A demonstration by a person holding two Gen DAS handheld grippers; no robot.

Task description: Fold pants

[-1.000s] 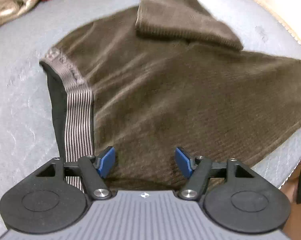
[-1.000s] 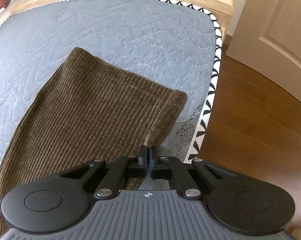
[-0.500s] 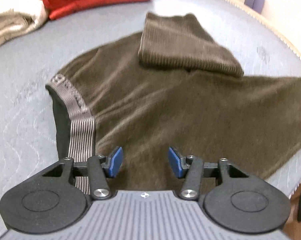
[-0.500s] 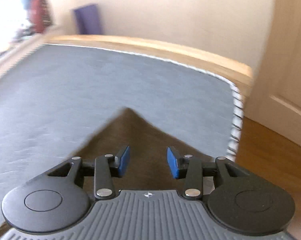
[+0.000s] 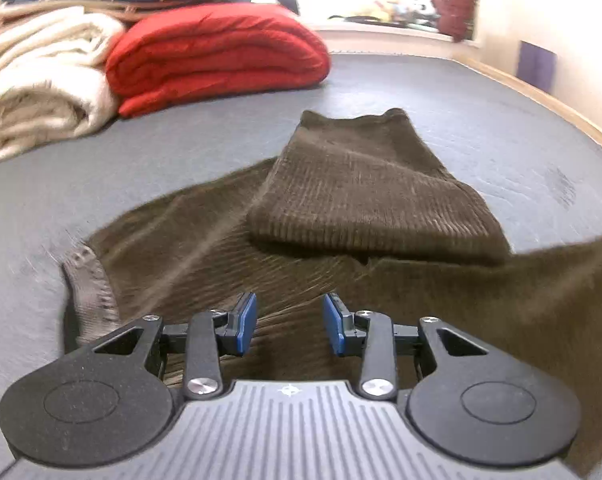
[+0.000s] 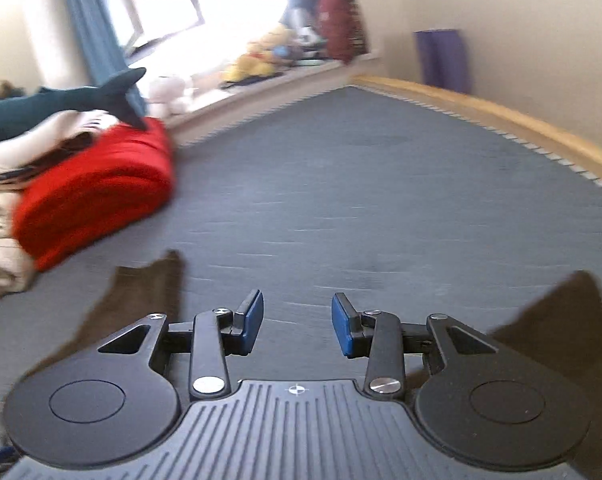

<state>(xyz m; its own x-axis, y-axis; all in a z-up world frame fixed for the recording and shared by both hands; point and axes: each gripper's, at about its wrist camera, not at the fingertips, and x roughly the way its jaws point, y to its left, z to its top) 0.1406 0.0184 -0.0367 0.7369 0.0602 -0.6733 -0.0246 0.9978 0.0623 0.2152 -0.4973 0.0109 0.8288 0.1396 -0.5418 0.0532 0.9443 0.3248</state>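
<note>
Brown corduroy pants (image 5: pixel 381 288) lie spread on the grey mattress (image 5: pixel 481 120), one leg end (image 5: pixel 361 184) folded back on top. The striped waistband (image 5: pixel 91 284) shows at the left. My left gripper (image 5: pixel 289 322) hovers low over the pants; its jaws are closing with only air between the blue pads (image 5: pixel 247 320). In the right wrist view my right gripper (image 6: pixel 297 328) hangs above bare mattress (image 6: pixel 361 200), its jaws closing slightly, nothing between them. Brown pants cloth (image 6: pixel 141 300) shows to its left, and more brown cloth (image 6: pixel 565 316) to its right.
A folded red blanket (image 5: pixel 217 56) and cream blankets (image 5: pixel 41 92) are stacked at the far left of the bed. A wooden bed rail (image 6: pixel 501 116) runs along the right edge. A windowsill with soft toys (image 6: pixel 261 60) lies beyond the bed.
My right gripper let go of the pant leg's end, rose and swung round to face across the bed. The left gripper tipped up, and its jaws narrowed.
</note>
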